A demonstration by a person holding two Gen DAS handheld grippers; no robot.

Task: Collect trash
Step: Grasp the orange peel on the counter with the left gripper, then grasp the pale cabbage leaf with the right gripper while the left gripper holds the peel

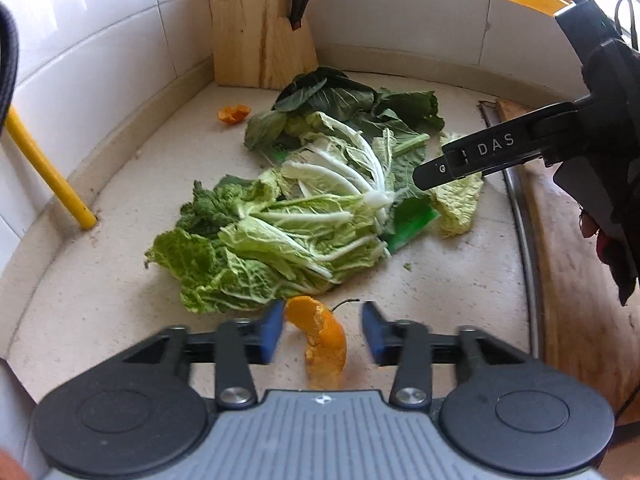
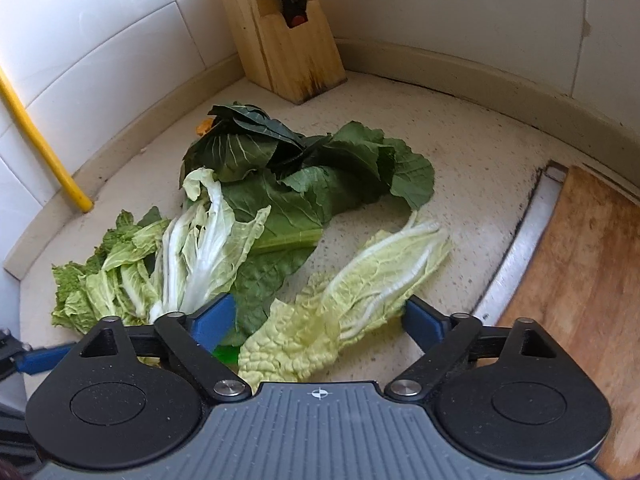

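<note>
1. Between the blue pads of the left gripper (image 1: 322,332) lies a curled strip of orange peel (image 1: 324,340) on the table (image 1: 100,280). Its long axis runs roughly along the gripper's forward line, so the pads sit on either side of its narrow width. The jaws stand moderately apart; the left pad is just beside or touching the peel, the right pad is clear of it.

2. Just beyond the peel lies a heap of napa cabbage leaves (image 1: 288,232), with darker green leaves (image 1: 340,100) behind it and a green plastic item (image 1: 412,224) partly buried beneath.

3. A second orange peel scrap (image 1: 234,113) lies farther back, near the wooden knife block (image 1: 260,32).

4. The right gripper (image 2: 318,322) hangs over a separate pale cabbage leaf (image 2: 360,292), its jaws wide and empty. The leaf's long axis runs diagonally, from near-left to far-right.

5. Judgement: the left gripper is the nearer to the peel and needs only to close; the right is the nearer to the loose leaf.

6. A wooden cutting board (image 2: 580,280) sits at the right, over a metal rim.
</note>
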